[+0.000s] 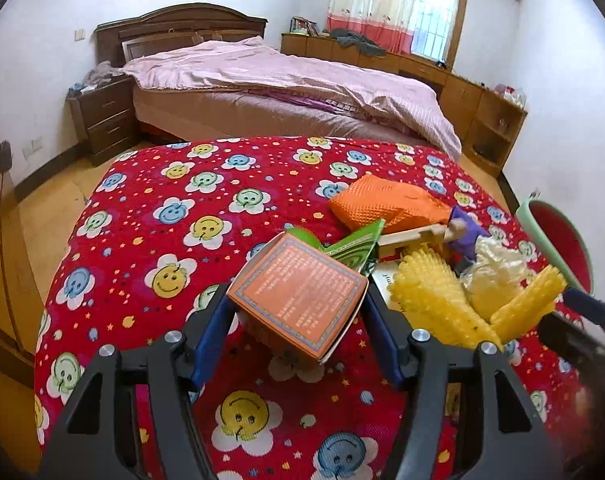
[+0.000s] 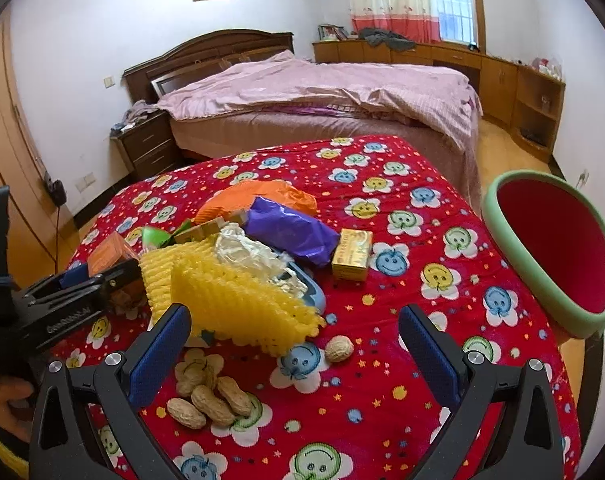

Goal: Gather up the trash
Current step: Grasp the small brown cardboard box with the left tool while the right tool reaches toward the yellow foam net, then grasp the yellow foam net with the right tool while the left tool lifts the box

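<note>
clamping the orange box, left hand-held gripper; right hand-held gripper gapes wide.

My bench, draped in a red smiley-flower cloth, carries peanuts, yellow foam netting, a purple wrapper, a small gold box and an orange bag.
</note>
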Demonstrator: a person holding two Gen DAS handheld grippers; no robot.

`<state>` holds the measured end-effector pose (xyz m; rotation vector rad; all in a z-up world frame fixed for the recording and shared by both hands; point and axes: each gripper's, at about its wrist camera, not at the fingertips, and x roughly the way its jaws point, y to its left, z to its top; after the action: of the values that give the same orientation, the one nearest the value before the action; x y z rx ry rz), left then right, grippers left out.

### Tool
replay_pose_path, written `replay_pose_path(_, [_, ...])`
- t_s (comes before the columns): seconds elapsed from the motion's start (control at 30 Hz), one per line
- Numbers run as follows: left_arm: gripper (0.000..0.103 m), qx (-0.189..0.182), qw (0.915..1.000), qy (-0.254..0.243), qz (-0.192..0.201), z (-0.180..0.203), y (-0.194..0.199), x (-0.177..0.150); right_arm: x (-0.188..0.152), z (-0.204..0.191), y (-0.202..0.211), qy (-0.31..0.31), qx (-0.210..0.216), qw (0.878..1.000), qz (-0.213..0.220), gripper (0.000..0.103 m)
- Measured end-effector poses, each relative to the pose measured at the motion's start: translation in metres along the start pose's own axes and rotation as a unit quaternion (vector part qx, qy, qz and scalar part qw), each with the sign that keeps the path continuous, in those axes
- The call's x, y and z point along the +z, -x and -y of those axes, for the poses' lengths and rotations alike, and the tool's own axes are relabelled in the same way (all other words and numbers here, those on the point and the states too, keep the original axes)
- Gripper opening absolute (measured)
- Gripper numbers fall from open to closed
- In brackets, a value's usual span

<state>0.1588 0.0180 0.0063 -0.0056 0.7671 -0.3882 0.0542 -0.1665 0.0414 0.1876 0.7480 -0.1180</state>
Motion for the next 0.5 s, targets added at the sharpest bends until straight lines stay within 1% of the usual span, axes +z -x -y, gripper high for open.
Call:
replay_pose_path(0.1, [0.065, 0.004, 1.0, 0.006, 0.007, -0.001, 0.01, -0.002, 0.001, -0.004, -0.004, 0.011, 0.01, 1.0, 0.001, 0.103])
replay_pose_path(0.2, [0.065, 0.009, 0.9998, 0.008, 0.015, 0.001, 0.021, -0.005, 0.002, -0.005, -0.01, 0.014, 0.025, 1.0, -0.006, 0.102])
replay_pose_path(0.27, [0.065, 0.008, 0.9997, 0.013, 0.02, 0.002, 0.031, -0.006, 0.003, -0.005, -0.012, 0.013, 0.031, 0.999, -0.011, 0.089])
replay_pose_path(0.33, [0.065, 0.011, 0.9995, 0.015, 0.024, 0.005, 0.038, -0.007, 0.003, -0.004, -0.015, 0.016, 0.042, 0.999, -0.019, 0.062])
replay_pose_path(0.37, [0.065, 0.012, 0.9994, 0.016, 0.026, 0.007, 0.042, -0.007, 0.002, -0.004, -0.016, 0.017, 0.045, 0.999, -0.023, 0.057])
replay_pose_path(0.4, [0.065, 0.013, 0.9994, 0.016, 0.028, 0.008, 0.044, -0.008, 0.001, -0.003, -0.017, 0.017, 0.051, 0.998, -0.029, 0.044])
replay_pose_path(0.43, [0.065, 0.013, 0.9993, 0.018, 0.03, 0.011, 0.048, -0.009, 0.001, -0.003, -0.017, 0.019, 0.057, 0.998, -0.034, 0.033])
replay_pose_path(0.47, [0.065, 0.013, 0.9993, 0.019, 0.03, 0.013, 0.05, -0.01, -0.001, -0.002, -0.017, 0.021, 0.065, 0.997, -0.037, 0.029])
replay_pose_path(0.5, [0.065, 0.013, 0.9993, 0.02, 0.029, 0.015, 0.051, -0.01, -0.002, -0.002, -0.016, 0.023, 0.068, 0.997, -0.037, 0.021])
